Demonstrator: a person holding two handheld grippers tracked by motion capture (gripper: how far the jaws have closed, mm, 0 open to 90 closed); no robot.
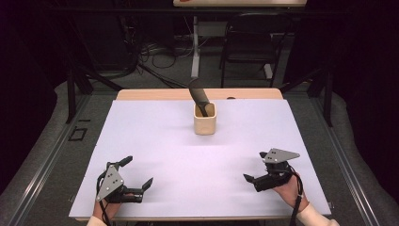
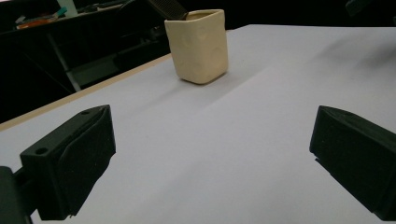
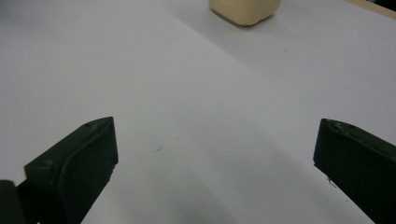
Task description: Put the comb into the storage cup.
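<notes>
Toward the far middle of the white worktop [image 1: 188, 155] stood the cream cup [image 1: 205, 118], upright, and everything else took its place from it. Out of the cup's mouth poked a dark comb [image 1: 199, 97], leaning back and to the left, its lower end down inside; the left gripper view caught just the comb's toothed edge [image 2: 169, 7] above the rim.

Well short of the cup, on the person's side and off to its left, sat the left tongs [image 1: 138, 173], held low over the sheet, jaws spread wide with nothing between them. In their own view those jaws stood far apart at either edge, bare white sheet between, and the cup [image 2: 199, 45] ahead and a little left of centre.

Well short of the cup on the other side, off to its right, the right tongs [image 1: 254, 167] were likewise held low, a hand [image 1: 290, 188] wrapped behind them. Their jaws were spread wide as well, gripping nothing, and the cup's base [image 3: 244, 10] sat at the top of their view, well apart from both jaws.
</notes>
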